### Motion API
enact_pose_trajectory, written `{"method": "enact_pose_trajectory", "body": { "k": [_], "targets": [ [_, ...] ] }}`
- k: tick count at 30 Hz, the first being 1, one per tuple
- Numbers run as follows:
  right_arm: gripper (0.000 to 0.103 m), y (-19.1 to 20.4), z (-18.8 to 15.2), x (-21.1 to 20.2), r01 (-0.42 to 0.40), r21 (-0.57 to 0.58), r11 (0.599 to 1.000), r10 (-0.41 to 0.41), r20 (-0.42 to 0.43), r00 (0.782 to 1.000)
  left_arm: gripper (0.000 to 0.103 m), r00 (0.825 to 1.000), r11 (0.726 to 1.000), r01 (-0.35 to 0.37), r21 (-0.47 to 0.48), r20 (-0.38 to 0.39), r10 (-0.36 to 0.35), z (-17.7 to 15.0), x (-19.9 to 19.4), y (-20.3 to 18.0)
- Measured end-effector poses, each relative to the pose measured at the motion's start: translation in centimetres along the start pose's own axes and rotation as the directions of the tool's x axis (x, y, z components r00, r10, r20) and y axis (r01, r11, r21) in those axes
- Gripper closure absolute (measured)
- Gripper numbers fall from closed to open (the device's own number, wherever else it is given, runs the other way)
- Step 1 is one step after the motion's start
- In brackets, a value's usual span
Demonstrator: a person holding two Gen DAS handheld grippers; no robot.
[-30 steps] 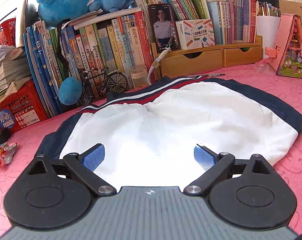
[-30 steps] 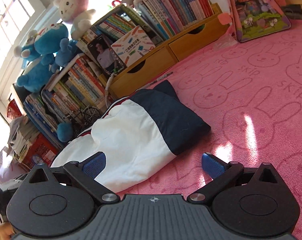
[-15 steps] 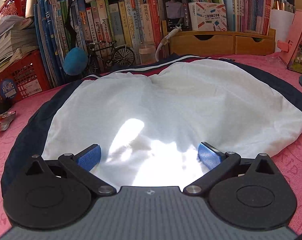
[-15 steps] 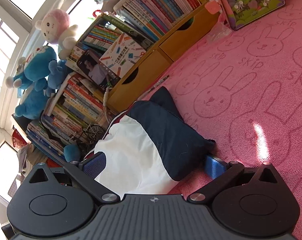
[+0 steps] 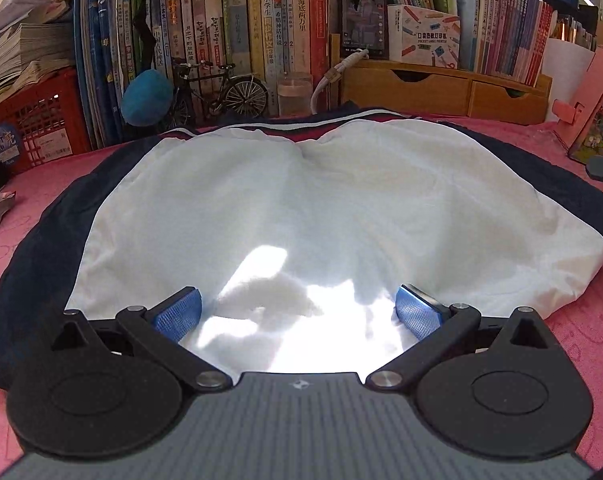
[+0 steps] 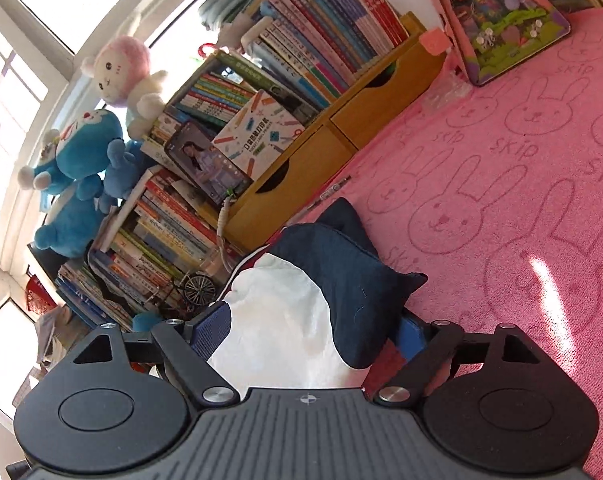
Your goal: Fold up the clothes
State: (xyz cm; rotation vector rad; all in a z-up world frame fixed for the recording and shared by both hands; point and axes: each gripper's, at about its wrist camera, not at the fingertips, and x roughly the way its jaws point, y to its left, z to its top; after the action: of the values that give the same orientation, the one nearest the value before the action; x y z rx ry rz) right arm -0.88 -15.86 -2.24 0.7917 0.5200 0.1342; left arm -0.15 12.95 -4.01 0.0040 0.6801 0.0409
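A folded white garment with navy sides and red-white stripes (image 5: 301, 200) lies on the pink rabbit-print cloth. My left gripper (image 5: 297, 314) is open, its blue pads on either side of the garment's white near edge. My right gripper (image 6: 309, 330) is open and straddles the garment's right end (image 6: 341, 280), where white and navy fabric bunches between the pads. The right pad is partly hidden behind the navy fabric.
A wall of books (image 5: 241, 40), a wooden drawer unit (image 5: 441, 88), a model bicycle (image 5: 221, 92) and a red crate (image 5: 33, 120) line the far edge. A pink toy house (image 6: 501, 28) stands right. Plush toys (image 6: 81, 160) sit on the books. Pink cloth (image 6: 521, 200) extends right.
Both grippers have moved forward onto the garment. The left now has the white near edge between its pads; the right now has the navy and white end between its pads.
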Motion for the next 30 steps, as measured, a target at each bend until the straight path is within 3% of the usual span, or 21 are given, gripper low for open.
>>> {"method": "enact_pose_trajectory", "body": {
  "k": [3,6,7,10,11,17,22,26,27,30],
  "targets": [
    [0.019,-0.7,0.3,1.8,0.041,0.029,0.999,-0.04,-0.039,0.998,0.0,1.0,1.0,0.002,-0.003,-0.002,-0.002,0.0,0.0,0.0],
    [0.025,-0.5,0.5,3.5,0.065,-0.032,0.997,-0.066,-0.039,0.997,0.0,1.0,1.0,0.005,-0.007,-0.003,-0.005,0.0,0.0,0.1],
    [0.03,-0.4,0.7,4.0,0.069,-0.046,0.997,-0.071,-0.042,0.997,0.0,1.0,1.0,0.005,-0.008,-0.003,-0.005,0.0,0.0,0.1],
    [0.07,-0.3,0.9,5.0,0.113,-0.075,0.991,-0.118,-0.069,0.991,0.0,1.0,1.0,0.007,-0.011,-0.004,-0.007,0.0,0.1,0.2],
    [0.075,-0.3,0.8,5.1,0.121,-0.087,0.989,-0.127,-0.068,0.989,0.0,1.0,1.0,0.008,-0.011,-0.004,-0.008,0.0,0.1,0.2],
    [0.084,2.6,0.6,4.4,0.152,-0.256,0.955,-0.161,-0.016,0.987,0.0,1.0,1.0,0.01,-0.015,-0.004,-0.01,0.0,0.1,0.2],
    [0.088,9.3,-1.1,3.4,0.167,-0.528,0.833,-0.134,0.1,0.986,0.0,1.0,0.999,0.025,-0.043,-0.007,-0.025,-0.1,-0.5,0.9],
    [0.088,15.3,-3.7,2.6,0.133,-0.718,0.684,-0.034,0.151,0.988,0.0,1.0,0.991,0.004,-0.13,0.031,0.0,-1.2,-4.8,4.4],
    [0.088,16.9,-4.5,2.6,0.109,-0.754,0.648,0.003,0.146,0.989,0.0,0.999,0.989,-0.019,-0.146,0.041,0.025,-1.3,-5.9,5.4],
    [0.089,21.6,-7.4,3.0,0.026,-0.836,0.548,0.105,0.1,0.989,0.0,0.98,0.963,-0.189,-0.194,0.026,0.197,-1.9,-8.4,9.7]
  ]
}}
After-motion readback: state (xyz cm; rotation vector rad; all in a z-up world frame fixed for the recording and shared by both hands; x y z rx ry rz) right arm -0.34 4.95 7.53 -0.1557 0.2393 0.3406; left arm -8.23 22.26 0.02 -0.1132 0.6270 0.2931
